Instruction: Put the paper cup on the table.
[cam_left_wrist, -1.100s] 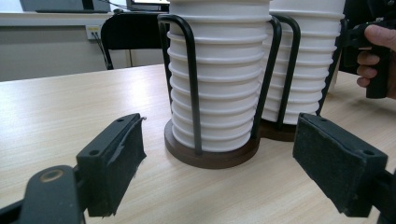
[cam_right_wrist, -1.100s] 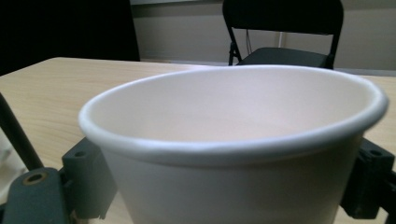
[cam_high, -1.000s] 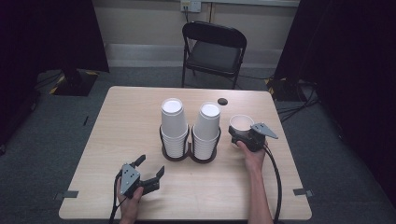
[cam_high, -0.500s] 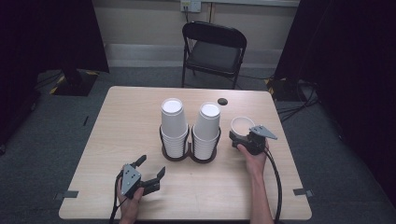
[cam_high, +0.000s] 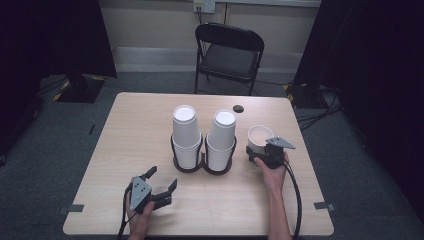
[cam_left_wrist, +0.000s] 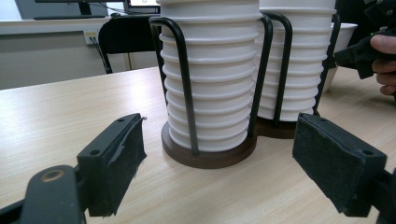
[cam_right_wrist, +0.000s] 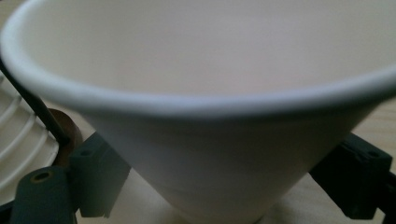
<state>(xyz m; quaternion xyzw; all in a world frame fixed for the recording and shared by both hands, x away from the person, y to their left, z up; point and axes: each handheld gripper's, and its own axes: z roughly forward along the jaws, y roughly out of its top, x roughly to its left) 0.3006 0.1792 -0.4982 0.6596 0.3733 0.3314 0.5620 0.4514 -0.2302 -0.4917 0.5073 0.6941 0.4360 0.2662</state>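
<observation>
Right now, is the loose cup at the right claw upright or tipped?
Upright. The loose cup stands mouth up on the table, rim level in the high view, between the right claw jaws; inside looks empty.

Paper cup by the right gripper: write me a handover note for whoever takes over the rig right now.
Right gripper: jaws on either side of the single paper cup, which stands upright, mouth up, on the table just right of the cup holder. Whether the jaws press it firmly cannot be told.
Left gripper: open, empty, low over the table's near left part, facing the holder.
Holder: two stacks of cups, rims down, one in each ring.
Done: one cup stands apart from the stacks.
Left: probably lift this cup and either place it on a stack or carry it away; which one is unclear.
</observation>
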